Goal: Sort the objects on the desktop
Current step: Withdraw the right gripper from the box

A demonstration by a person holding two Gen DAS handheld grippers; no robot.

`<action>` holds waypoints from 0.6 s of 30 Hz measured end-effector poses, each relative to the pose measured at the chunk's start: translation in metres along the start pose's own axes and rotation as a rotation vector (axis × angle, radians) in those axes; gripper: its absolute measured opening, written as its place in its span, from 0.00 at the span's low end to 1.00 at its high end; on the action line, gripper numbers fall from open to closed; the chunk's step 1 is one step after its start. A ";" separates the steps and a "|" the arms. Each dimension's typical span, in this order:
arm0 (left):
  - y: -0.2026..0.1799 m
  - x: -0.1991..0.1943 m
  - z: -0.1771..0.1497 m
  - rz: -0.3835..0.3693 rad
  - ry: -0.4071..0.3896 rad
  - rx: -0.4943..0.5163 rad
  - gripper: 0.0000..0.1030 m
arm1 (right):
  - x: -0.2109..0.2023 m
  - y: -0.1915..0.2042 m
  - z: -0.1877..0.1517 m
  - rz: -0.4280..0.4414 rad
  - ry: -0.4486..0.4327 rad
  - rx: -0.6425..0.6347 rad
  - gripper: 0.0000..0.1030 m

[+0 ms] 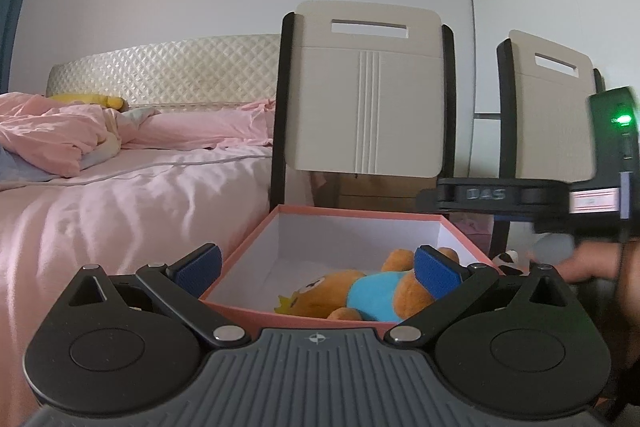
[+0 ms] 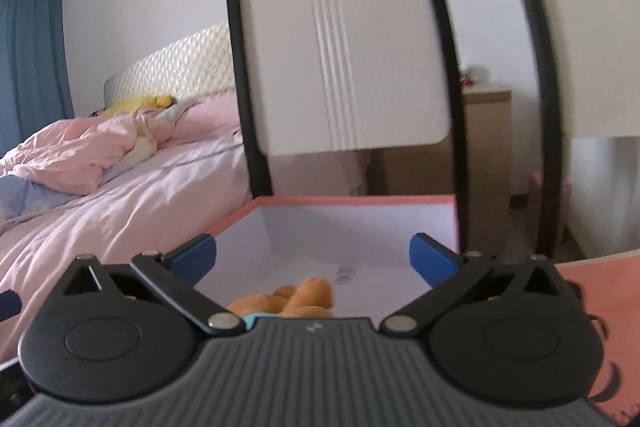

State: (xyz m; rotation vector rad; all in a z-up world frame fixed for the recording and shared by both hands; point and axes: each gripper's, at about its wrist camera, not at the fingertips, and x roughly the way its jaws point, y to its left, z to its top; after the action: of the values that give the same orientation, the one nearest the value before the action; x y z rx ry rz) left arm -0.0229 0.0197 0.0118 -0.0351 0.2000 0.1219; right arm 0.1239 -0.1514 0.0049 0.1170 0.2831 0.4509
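- The right gripper point(image 2: 313, 259) stands spread wide and empty; the left gripper point(image 1: 318, 267) is spread too, grasping nothing.
- The plush bear point(image 1: 360, 293) lies inside the pink box point(image 1: 240, 239).
- Drop-off looks done; next, another object needs fetching.

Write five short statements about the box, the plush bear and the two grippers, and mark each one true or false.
1. The plush bear lies inside the pink box. True.
2. The right gripper is clamped on the bear. False: its jaws stand wide open with nothing between them, and the bear lies below it in the box.
3. The bear wears a blue shirt. True.
4. The left gripper is shut. False: its jaws stand open.
5. The box has a lid on it. False: it is open at the top, and its white inside shows.
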 end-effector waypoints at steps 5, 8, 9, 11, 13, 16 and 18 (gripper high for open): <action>-0.003 0.000 -0.002 -0.012 0.003 0.004 1.00 | -0.034 -0.007 -0.004 -0.036 -0.057 -0.020 1.00; -0.005 -0.001 -0.003 -0.015 0.003 0.010 1.00 | -0.052 -0.012 -0.012 -0.066 -0.074 -0.020 1.00; -0.006 -0.001 -0.003 -0.017 0.004 0.012 1.00 | -0.058 -0.013 -0.016 -0.075 -0.078 -0.017 1.00; -0.007 -0.001 -0.003 -0.020 0.004 0.014 1.00 | -0.070 -0.018 -0.024 -0.098 -0.087 -0.009 1.00; -0.008 -0.001 -0.004 -0.021 0.003 0.015 1.00 | -0.081 -0.020 -0.033 -0.125 -0.093 -0.011 1.00; -0.010 -0.001 -0.004 -0.026 0.006 0.016 1.00 | -0.097 -0.026 -0.046 -0.157 -0.090 0.000 1.00; -0.012 -0.001 -0.005 -0.030 0.008 0.017 1.00 | -0.105 -0.029 -0.051 -0.167 -0.092 0.017 1.00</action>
State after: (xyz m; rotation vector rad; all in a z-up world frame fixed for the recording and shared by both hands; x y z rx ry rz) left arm -0.0230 0.0077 0.0074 -0.0222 0.2088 0.0901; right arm 0.0304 -0.2219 -0.0232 0.1294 0.2047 0.2768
